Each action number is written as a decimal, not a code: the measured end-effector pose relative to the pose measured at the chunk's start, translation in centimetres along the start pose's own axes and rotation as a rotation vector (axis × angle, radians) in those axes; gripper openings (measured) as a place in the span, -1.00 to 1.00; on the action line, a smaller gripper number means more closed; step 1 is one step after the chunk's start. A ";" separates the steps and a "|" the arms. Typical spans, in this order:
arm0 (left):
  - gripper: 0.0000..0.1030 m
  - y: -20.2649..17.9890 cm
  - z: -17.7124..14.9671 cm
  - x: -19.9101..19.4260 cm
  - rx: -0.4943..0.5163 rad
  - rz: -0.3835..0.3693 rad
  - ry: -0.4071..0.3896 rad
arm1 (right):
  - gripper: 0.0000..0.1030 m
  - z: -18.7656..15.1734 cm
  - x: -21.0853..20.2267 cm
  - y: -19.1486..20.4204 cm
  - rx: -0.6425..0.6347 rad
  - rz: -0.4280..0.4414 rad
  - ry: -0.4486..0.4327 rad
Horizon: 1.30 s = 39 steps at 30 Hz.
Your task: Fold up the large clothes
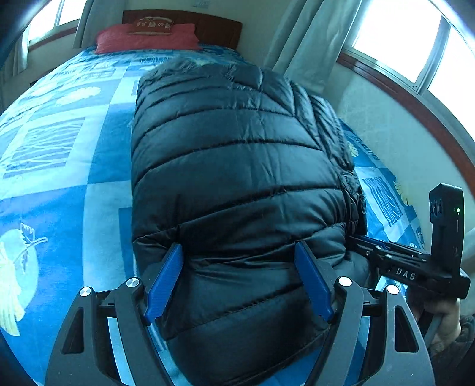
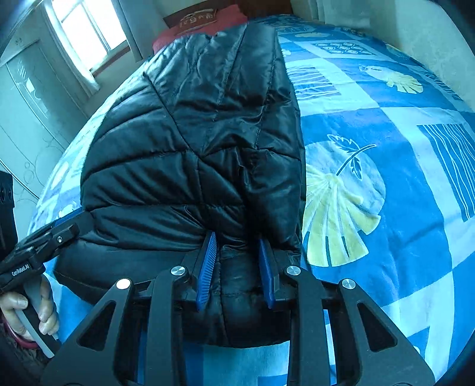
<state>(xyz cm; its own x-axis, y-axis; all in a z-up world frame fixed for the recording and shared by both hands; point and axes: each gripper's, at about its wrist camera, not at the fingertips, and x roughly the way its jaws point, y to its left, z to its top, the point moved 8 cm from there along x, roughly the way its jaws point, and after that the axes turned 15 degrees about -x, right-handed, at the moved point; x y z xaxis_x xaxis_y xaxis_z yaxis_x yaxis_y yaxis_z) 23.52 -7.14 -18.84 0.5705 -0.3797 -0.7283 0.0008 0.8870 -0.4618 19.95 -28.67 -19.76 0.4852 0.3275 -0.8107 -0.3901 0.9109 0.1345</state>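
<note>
A black quilted puffer jacket (image 1: 237, 166) is lying lengthwise down the middle of a bed, on a blue, white and pale-yellow patterned bedspread (image 1: 59, 166), with its far end reaching toward a red pillow (image 1: 145, 38) at the wooden headboard (image 1: 213, 26). Its shiny fabric is puffing up in horizontal stitched bands, and in the right wrist view a sleeve or side panel is lying folded over the body along the jacket's right edge, creased and wrinkled. The left gripper (image 1: 239, 282) is standing wide, its two blue fingers (image 1: 164, 282) straddling the near hem of the jacket with the padded fabric bulging between them; whether the pads are actually pressing on the fabric cannot be told. The right gripper (image 2: 237, 273) is much narrower, its blue pads (image 2: 206, 270) pinching a bunched ridge of the jacket's near edge between them. Each view is also showing the other tool at its side, held in a person's hand (image 2: 26, 311) by a grey handle. White lettering reading "DAS" is showing on the right tool's body in the left wrist view, and "GenRobot.AI" is readable on the left tool in the right wrist view. The writing on the pillow's brown panel is too blurred to read.
</note>
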 end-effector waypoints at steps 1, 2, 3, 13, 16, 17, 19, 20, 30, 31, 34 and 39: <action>0.46 0.0 0.0 -0.5 -0.004 -0.002 0.000 | -0.43 -0.2 -0.5 0.1 0.005 0.004 0.003; 0.46 0.0 0.1 -1.2 -0.015 -0.010 -0.001 | -0.41 -0.2 -1.3 0.2 0.006 0.003 0.013; 0.46 0.0 0.3 -1.7 -0.024 -0.018 -0.003 | -0.39 -0.1 -2.0 0.2 0.002 0.000 0.016; 0.46 0.1 8.7 -3.6 -0.097 -0.085 -0.098 | -0.19 10.2 -5.9 0.7 -0.092 -0.039 -0.168; 0.46 -0.8 10.3 -1.9 -0.078 -0.084 -0.088 | -0.19 13.1 -3.0 0.0 -0.087 -0.015 -0.175; 0.46 -1.1 10.7 -1.2 -0.074 -0.083 -0.081 | -0.19 13.6 -2.3 0.2 -0.091 -0.012 -0.174; 0.46 -1.1 11.0 0.2 -0.083 -0.079 -0.059 | -0.19 14.4 -0.3 -0.4 -0.100 -0.010 -0.159; 0.46 -1.0 11.0 0.7 -0.089 -0.077 -0.050 | -0.19 14.7 0.2 -0.8 -0.102 -0.012 -0.153; 0.48 -0.2 10.5 6.1 -0.022 0.056 -0.002 | -0.24 13.3 6.5 -2.5 -0.093 -0.040 -0.040; 0.48 -0.1 10.3 6.4 -0.018 0.067 -0.002 | -0.24 13.2 6.9 -2.5 -0.092 -0.042 -0.040; 0.48 0.2 10.1 7.1 -0.032 0.074 0.001 | -0.24 12.8 7.6 -2.8 -0.082 -0.037 -0.052; 0.48 0.3 9.9 7.7 -0.025 0.083 -0.001 | -0.24 12.3 8.0 -2.7 -0.084 -0.053 -0.068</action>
<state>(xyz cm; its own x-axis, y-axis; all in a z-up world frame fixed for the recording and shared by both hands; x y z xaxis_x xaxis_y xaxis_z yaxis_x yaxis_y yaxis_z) 35.98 -7.18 -19.56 0.5684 -0.3052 -0.7641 -0.0668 0.9085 -0.4126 34.56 -25.39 -19.59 0.5575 0.2980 -0.7748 -0.4253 0.9041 0.0417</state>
